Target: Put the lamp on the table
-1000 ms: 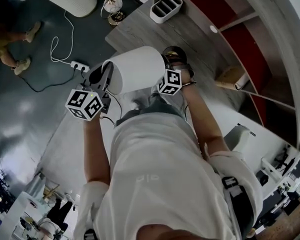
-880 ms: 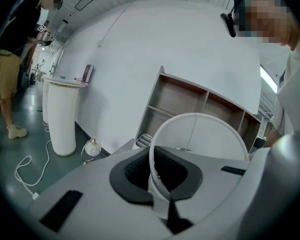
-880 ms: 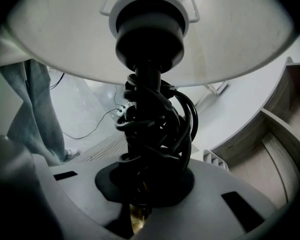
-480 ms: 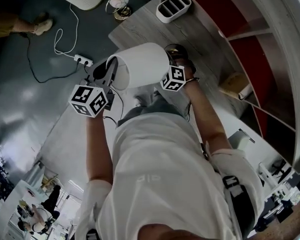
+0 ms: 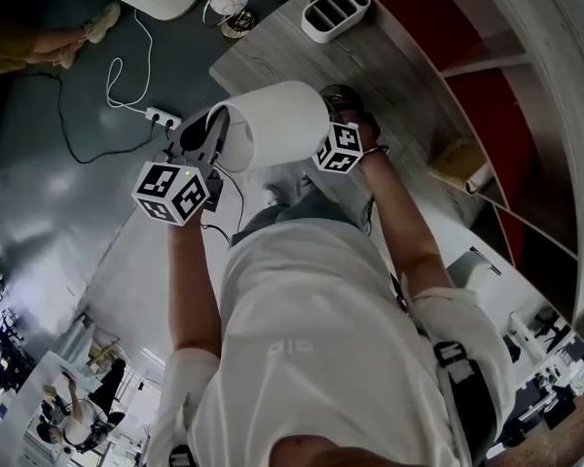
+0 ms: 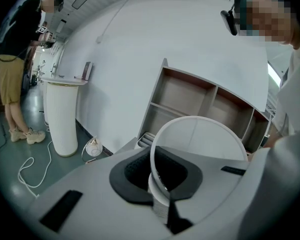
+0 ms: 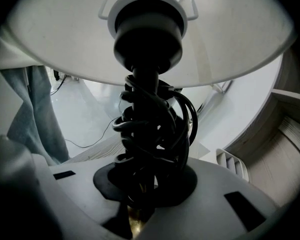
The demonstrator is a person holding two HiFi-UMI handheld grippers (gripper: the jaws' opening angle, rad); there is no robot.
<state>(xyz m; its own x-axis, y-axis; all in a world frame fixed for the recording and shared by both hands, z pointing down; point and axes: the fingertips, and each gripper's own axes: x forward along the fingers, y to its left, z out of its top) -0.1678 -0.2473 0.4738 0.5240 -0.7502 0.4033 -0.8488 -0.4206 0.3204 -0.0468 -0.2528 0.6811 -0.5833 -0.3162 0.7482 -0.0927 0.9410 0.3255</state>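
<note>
White-shaded, the one lamp [image 5: 273,125] hangs tilted between the two grippers, its dark base over the near edge of the grey wooden worktop [image 5: 292,56], posed much as a second ago. The left gripper [image 5: 212,134] has its jaws pinched on the shade's rim. The right gripper [image 5: 337,123] jaws, which have just been opening slightly, still hold the stem wound with black cord [image 7: 152,129].

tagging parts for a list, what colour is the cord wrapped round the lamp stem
Black. The cord shows best in the right gripper view.
</note>
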